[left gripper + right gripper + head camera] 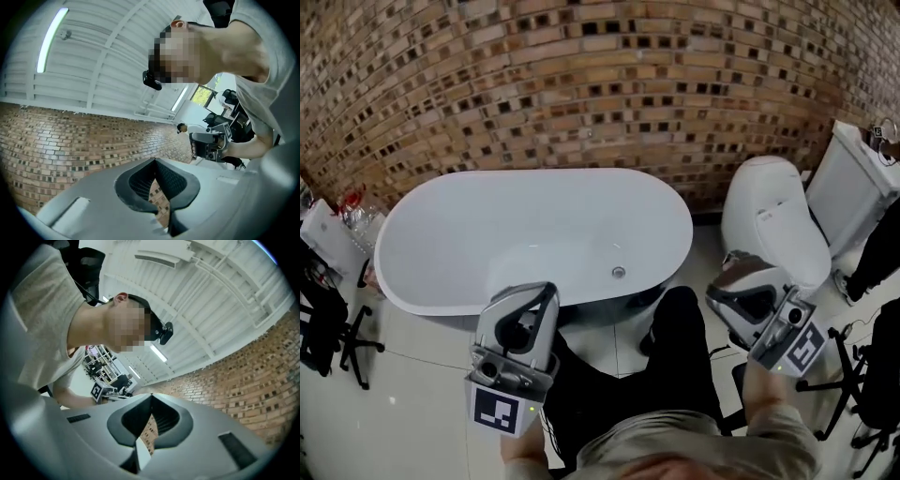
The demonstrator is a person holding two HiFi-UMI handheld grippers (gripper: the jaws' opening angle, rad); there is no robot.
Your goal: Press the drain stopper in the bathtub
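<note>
White oval freestanding bathtub [487, 220] set against a brown mosaic-brick wall [581, 84]. A small round metal drain stopper [619, 272] sits on the tub floor, toward its right end. The left claw [155, 161] and right claw [151, 395] both have their tips closed together, gripping nothing, and are raised on the tub's near side. White toilet [773, 230] at right.

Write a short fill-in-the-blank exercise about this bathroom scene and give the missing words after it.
The small round metal drain stopper lies on the floor of the white oval ___.
The white ceramic toilet stands to the ___ of it in the head view.
The left gripper and the right gripper, jaws together, each hold ___.
Missing words: bathtub; right; nothing.
</note>
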